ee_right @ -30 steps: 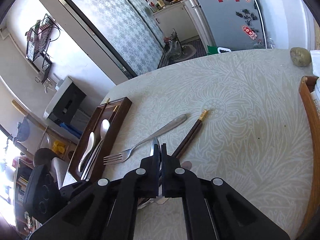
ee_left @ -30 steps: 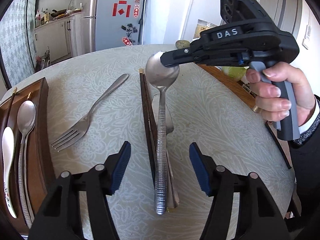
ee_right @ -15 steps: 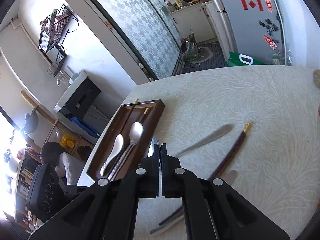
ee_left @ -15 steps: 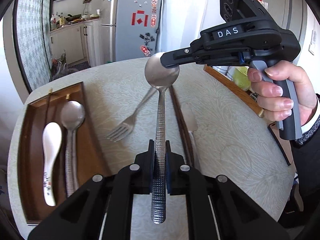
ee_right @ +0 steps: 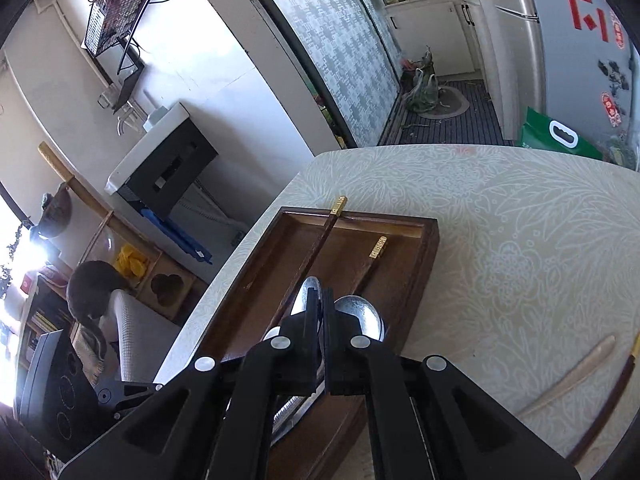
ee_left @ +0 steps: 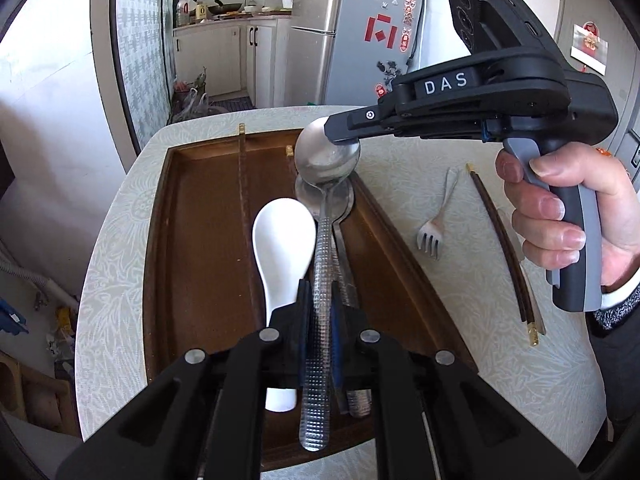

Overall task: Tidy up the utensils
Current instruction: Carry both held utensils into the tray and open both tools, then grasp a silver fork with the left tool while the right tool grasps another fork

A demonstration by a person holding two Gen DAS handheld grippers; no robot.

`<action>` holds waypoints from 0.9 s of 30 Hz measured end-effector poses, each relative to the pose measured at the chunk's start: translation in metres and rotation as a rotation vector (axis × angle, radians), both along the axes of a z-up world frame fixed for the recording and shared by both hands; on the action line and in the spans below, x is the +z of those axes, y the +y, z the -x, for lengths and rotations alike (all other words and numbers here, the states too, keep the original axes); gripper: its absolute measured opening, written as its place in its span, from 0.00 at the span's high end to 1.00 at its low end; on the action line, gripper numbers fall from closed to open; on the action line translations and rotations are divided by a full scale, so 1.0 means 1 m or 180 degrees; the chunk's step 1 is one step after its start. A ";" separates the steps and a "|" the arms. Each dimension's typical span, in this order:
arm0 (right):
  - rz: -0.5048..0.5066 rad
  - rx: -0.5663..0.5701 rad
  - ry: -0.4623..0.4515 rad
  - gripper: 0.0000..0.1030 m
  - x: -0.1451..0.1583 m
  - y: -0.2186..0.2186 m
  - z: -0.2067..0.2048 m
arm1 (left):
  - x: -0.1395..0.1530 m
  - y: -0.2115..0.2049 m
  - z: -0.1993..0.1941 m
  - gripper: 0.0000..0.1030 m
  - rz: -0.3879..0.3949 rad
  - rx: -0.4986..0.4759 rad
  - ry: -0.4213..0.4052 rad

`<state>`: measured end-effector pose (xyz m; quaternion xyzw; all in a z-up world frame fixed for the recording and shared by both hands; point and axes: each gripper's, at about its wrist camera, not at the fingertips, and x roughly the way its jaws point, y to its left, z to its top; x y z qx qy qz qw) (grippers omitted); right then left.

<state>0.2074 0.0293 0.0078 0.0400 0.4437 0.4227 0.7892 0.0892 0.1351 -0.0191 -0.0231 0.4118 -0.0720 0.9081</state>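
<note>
- both grippers have the same metal spoon [ee_left: 320,280] hanging over the wooden tray [ee_left: 192,240]; left gripper [ee_left: 319,312] is clamped tight on the textured handle, right gripper [ee_left: 340,136] is pinched shut on the rim of the bowl, held by a hand [ee_left: 568,208] coming in from the right
- directly under it in the tray there's a second metal spoon [ee_left: 344,200], pretty much lined up with the held one, so that spot is taken; a white ceramic spoon [ee_left: 284,248] lies just beside it on the left
- two dark chopsticks with gold tips are in the tray too; one [ee_left: 244,200] runs down the left half with its tip poking over the far rim, the other [ee_right: 376,250] sits near the spoons
- out on the table to the right: a fork [ee_left: 436,224] and another dark chopstick [ee_left: 508,248], well apart from the tray
- table [ee_left: 520,380] is round with a pale green leafy-pattern cover
- room behind: silver fridge [ee_left: 352,32] with red stickers, white kitchen cabinets [ee_left: 216,56] with bottles and a pan on top, patterned sliding door [ee_right: 344,48]; a person sits off to the side in the right wrist view
</note>
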 end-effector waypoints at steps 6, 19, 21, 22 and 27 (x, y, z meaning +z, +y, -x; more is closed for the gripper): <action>0.0093 0.0050 0.0086 0.81 -0.015 0.010 -0.004 | -0.010 -0.001 -0.001 0.90 -0.0064 0.0001 0.0042; -0.0141 -0.0434 -0.0118 0.37 0.024 -0.114 0.006 | 0.015 -0.067 0.002 0.49 -0.0138 -0.0530 -0.0290; -0.0161 -0.0501 -0.0094 0.37 0.019 -0.132 0.005 | 0.012 -0.085 -0.005 0.49 -0.0221 -0.0672 -0.0262; -0.0167 -0.0530 -0.0075 0.37 0.016 -0.139 0.005 | 0.010 -0.093 -0.009 0.49 -0.0268 -0.0717 -0.0249; -0.0171 -0.0603 0.0022 0.37 0.000 -0.162 0.001 | 0.001 -0.123 -0.029 0.49 -0.0456 -0.0887 -0.0157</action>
